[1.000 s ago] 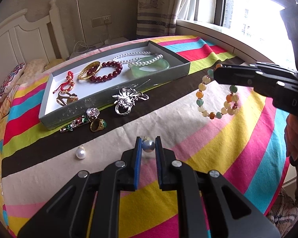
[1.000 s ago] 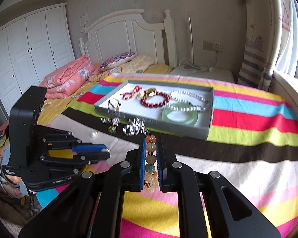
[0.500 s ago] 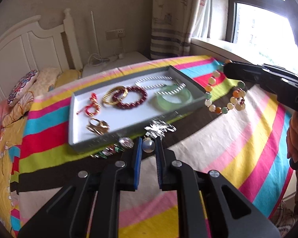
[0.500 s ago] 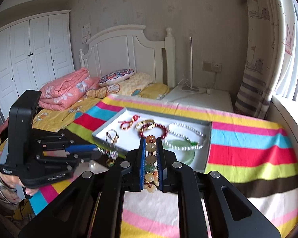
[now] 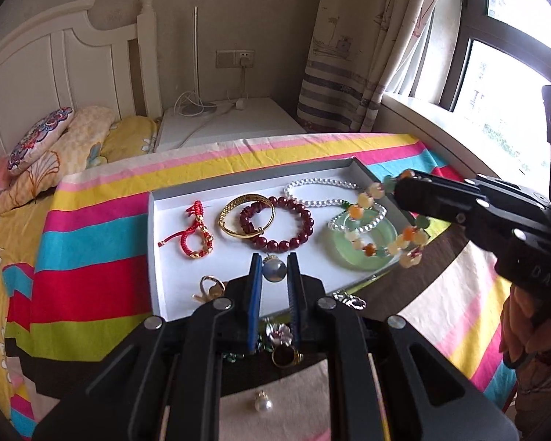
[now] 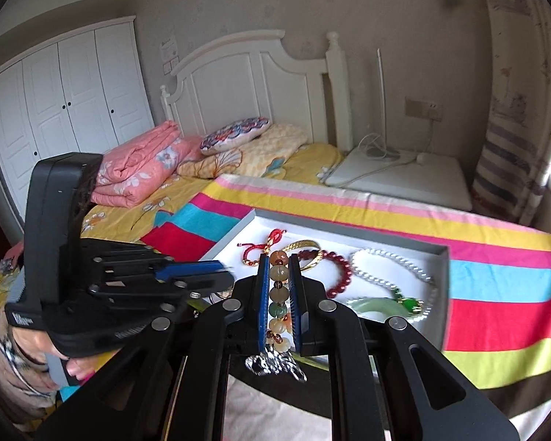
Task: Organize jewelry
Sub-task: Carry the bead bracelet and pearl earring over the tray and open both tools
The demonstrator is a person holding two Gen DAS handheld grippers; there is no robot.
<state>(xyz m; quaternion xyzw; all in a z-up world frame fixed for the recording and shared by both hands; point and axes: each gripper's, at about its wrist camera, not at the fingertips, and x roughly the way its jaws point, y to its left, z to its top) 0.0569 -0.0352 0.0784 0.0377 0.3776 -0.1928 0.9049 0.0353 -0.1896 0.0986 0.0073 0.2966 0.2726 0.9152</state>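
We have carried the pearl (image 5: 274,270) and bracelet (image 5: 389,220), each pinched in its fingers, from the bed to above the tray (image 5: 158,257), ready to drop.

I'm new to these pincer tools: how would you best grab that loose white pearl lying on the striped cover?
Take the white pearl across its round body, coming straight down from above. It lies alone on the bedspread with its small metal cap pointing up and back, so pinch below the cap; a ball may squirt from an off-centre grip.
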